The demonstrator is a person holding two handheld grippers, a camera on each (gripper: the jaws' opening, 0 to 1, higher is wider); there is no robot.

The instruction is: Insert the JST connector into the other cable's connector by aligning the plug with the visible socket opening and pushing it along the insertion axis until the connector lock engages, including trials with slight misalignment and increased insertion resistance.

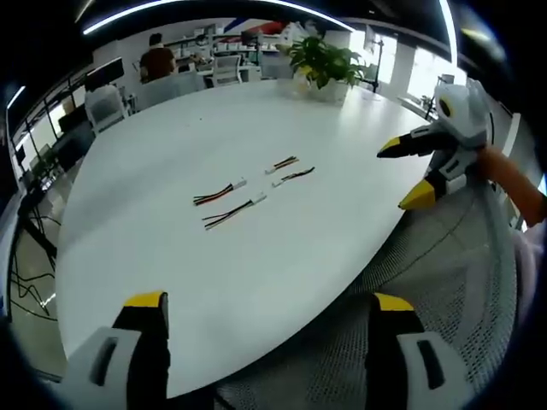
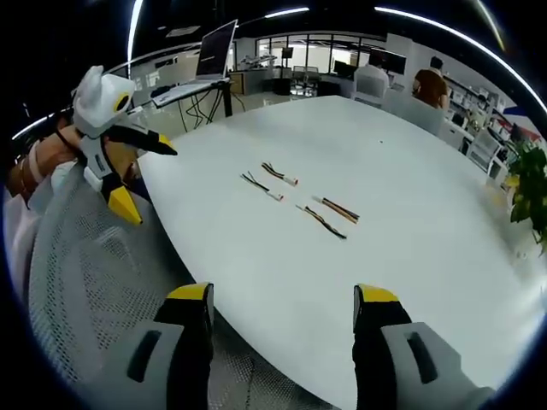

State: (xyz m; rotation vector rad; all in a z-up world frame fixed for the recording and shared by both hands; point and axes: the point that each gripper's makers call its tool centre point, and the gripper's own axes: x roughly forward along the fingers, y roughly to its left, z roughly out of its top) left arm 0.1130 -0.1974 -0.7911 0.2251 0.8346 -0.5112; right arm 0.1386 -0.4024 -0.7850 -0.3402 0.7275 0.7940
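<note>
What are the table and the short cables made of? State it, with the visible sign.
Table: apparently smooth white laminate or painted board, judging by its even sheen.
Cables: thin, probably plastic-insulated wires in red, black and yellow, ending in small white, plastic-looking connectors.

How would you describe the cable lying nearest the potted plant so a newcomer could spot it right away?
Start at the big white table, where four short cables lie in a loose cluster near its middle. Look at the side of the cluster toward the potted plant: the target cable is the farthest one there. Its wires show red and orange, unlike its darker-wired neighbour.
</note>
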